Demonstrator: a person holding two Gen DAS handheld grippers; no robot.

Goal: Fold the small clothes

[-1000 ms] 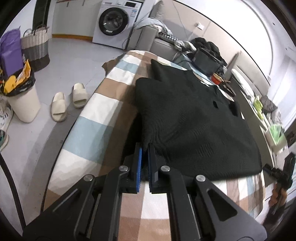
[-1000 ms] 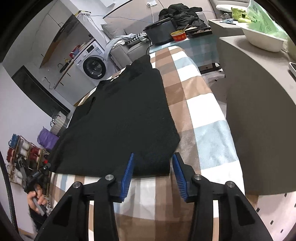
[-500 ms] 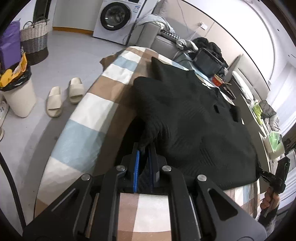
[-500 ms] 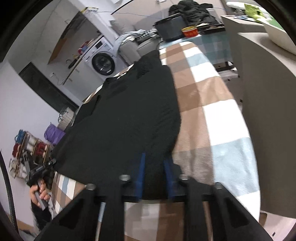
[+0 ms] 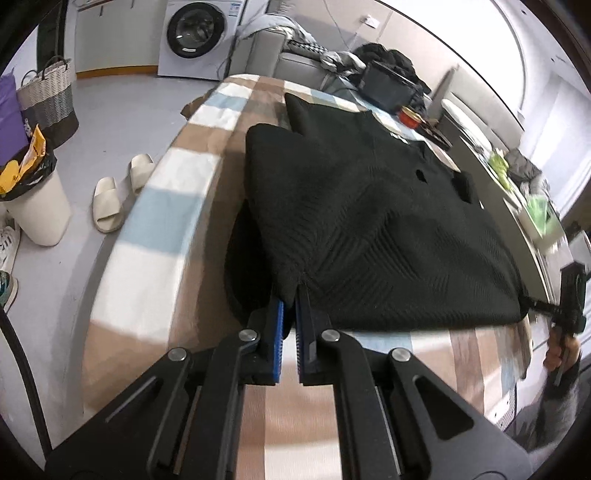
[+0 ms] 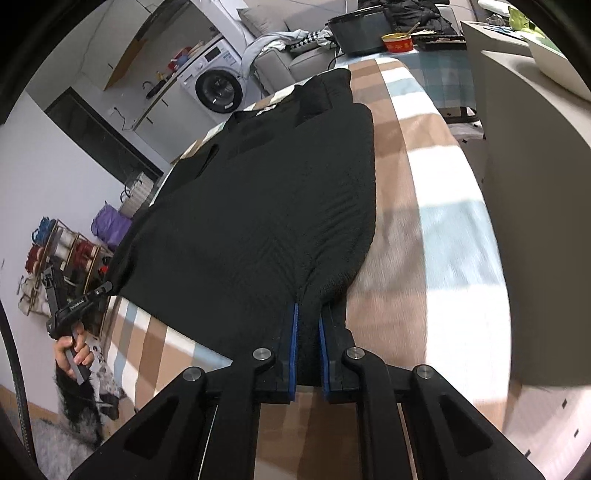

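The left gripper and the right gripper each clamp 1 near corner of the black knit sweater, lifted off the checked blanket.

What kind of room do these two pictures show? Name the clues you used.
Most likely a lived-in home, a combined laundry and living area: a white front-loading washing machine stands by the wall, a grey sofa is heaped with clothes, and pale slippers lie on the floor beside the checked blanket.
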